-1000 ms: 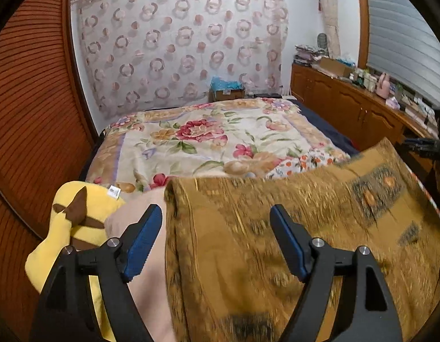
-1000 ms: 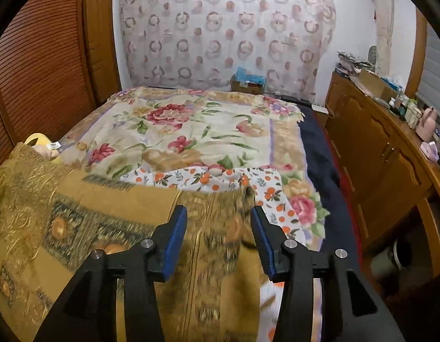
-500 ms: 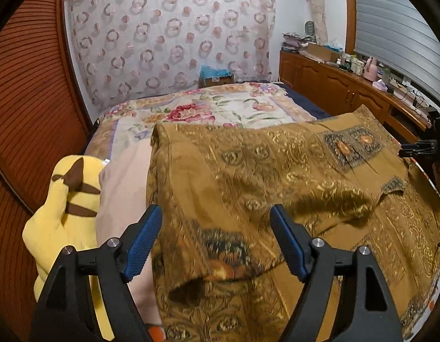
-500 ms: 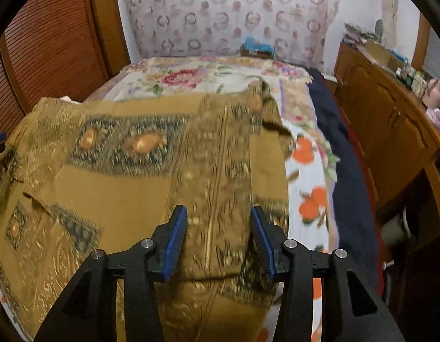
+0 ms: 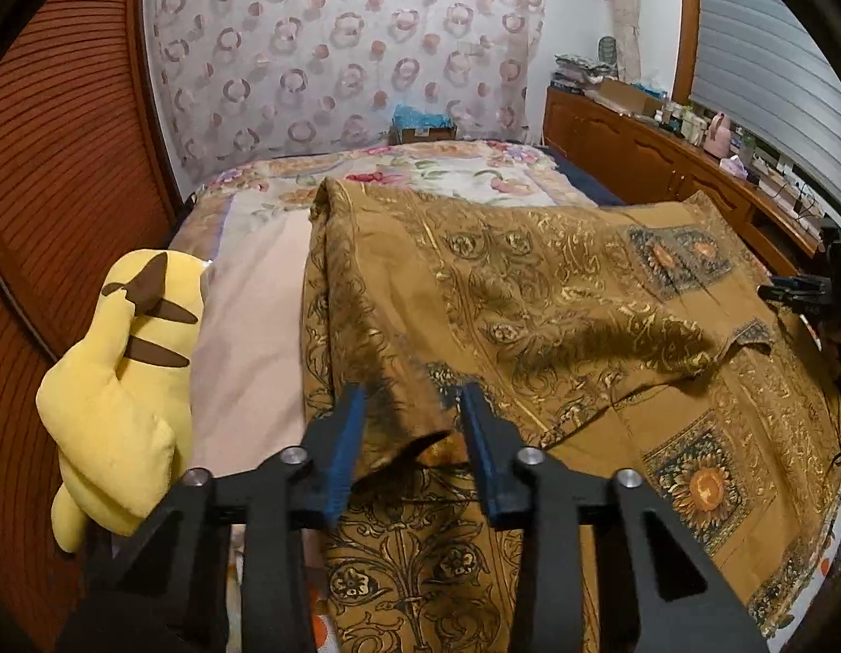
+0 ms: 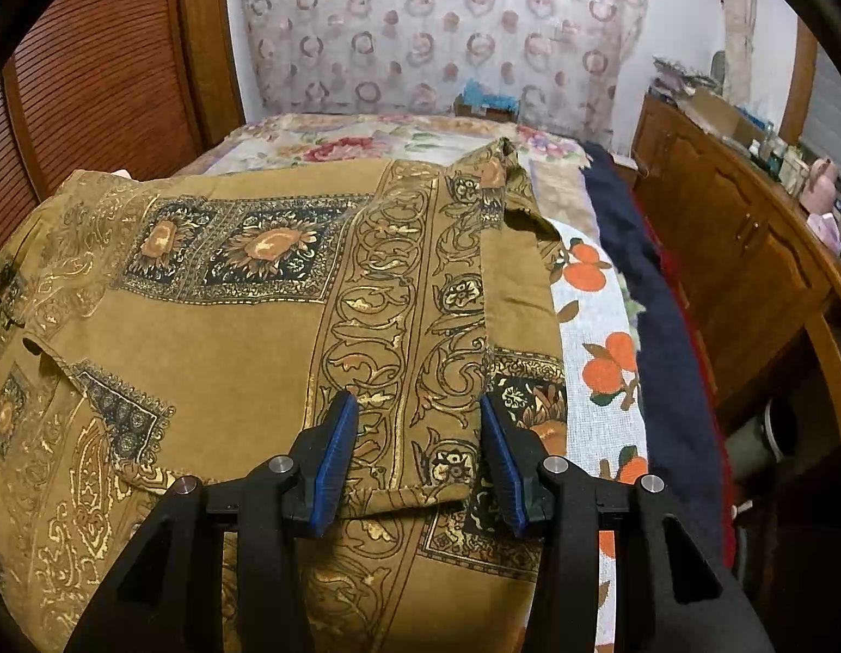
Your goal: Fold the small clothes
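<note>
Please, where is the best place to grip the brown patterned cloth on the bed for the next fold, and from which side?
Probably grip the brown patterned cloth at its folded-over near hem, coming from the near side. That edge lies free and slightly lifted between the right gripper jaws; the left gripper is closing over its own raised corner.

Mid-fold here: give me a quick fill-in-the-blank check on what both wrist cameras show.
1. The brown patterned garment lies on a ____.
2. The plush toy beside it is ____.
3. The fruit-print cloth under the garment shows ____ fruit.
4. Both hand-held grippers have ____ pads.

Missing: bed; yellow; orange; blue
</note>
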{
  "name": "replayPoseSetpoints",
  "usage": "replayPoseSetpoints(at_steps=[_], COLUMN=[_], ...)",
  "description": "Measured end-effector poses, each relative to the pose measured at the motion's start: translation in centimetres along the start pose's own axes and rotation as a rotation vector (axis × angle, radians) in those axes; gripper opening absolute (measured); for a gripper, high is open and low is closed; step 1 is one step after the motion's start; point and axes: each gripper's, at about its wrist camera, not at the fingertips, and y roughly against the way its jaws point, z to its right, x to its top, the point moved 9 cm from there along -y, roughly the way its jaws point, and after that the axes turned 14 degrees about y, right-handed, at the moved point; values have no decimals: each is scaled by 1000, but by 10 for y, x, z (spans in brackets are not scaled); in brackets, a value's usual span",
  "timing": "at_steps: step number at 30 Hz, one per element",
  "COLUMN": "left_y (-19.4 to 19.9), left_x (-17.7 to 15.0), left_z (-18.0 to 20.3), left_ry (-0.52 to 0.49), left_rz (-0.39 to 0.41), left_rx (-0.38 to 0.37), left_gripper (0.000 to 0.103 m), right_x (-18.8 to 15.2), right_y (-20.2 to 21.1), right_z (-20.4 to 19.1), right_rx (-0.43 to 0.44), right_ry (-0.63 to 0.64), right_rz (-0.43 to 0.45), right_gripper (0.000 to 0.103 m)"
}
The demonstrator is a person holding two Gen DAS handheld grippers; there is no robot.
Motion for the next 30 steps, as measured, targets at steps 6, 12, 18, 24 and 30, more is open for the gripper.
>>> replayPoseSetpoints(at_steps=[6, 12, 18, 24, 30], left_y=[-12, 1, 32, 59, 80], left_x=[-4, 6, 28, 34, 28], left_z=[-5, 4, 13, 14, 4], left_ry=[11, 25, 63, 88, 118], left_rz=[-21, 17, 107, 157, 182], left_rx=[30, -9, -67, -105, -124], left_gripper=[20, 3, 3, 2, 2], right_x=[-4, -2, 22, 31, 16], right_y=[-1, -4, 21, 62, 102], right_z=[-2, -6, -12, -15, -22], right_rx=[-2, -3, 22, 69, 85], right_ry=[0, 18, 50, 6, -9], right_rz=[0, -4, 72, 171, 221], right_gripper=[48, 11, 4, 4, 4])
